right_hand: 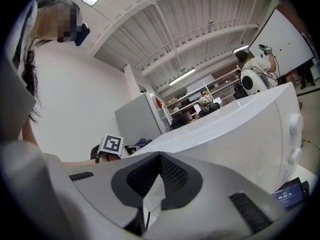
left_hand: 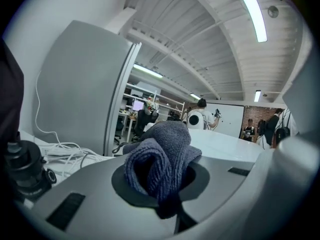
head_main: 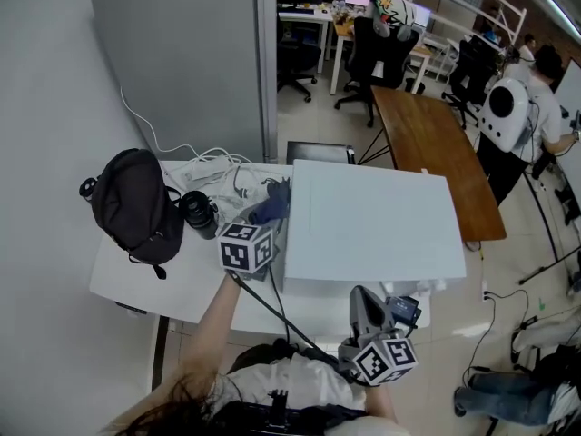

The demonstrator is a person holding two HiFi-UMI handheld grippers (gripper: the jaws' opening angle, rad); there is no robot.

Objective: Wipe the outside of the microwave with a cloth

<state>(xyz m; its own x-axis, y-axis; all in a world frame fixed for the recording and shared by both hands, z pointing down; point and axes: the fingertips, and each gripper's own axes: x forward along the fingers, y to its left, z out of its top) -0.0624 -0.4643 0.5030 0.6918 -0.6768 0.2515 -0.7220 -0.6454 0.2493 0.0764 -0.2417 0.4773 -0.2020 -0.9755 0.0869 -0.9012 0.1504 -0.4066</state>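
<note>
A white microwave (head_main: 372, 225) stands on a white table (head_main: 182, 280); the right gripper view shows its side and knobs (right_hand: 250, 134). My left gripper (head_main: 269, 214) sits at the microwave's left side, shut on a bunched blue-grey cloth (head_main: 268, 205). In the left gripper view the cloth (left_hand: 162, 159) bulges out between the jaws, with the microwave's top (left_hand: 230, 144) just behind it. My right gripper (head_main: 361, 296) hangs low in front of the microwave, pointing up at it, with its jaws (right_hand: 150, 204) shut on nothing.
A black bag (head_main: 136, 203), a camera lens (head_main: 200, 213) and white cables (head_main: 213, 166) lie left of the microwave. A grey partition (head_main: 191, 62) stands behind. A small screen device (head_main: 404, 312) sits at the front edge. A wooden table (head_main: 436, 153) and a person (head_main: 536, 98) are at right.
</note>
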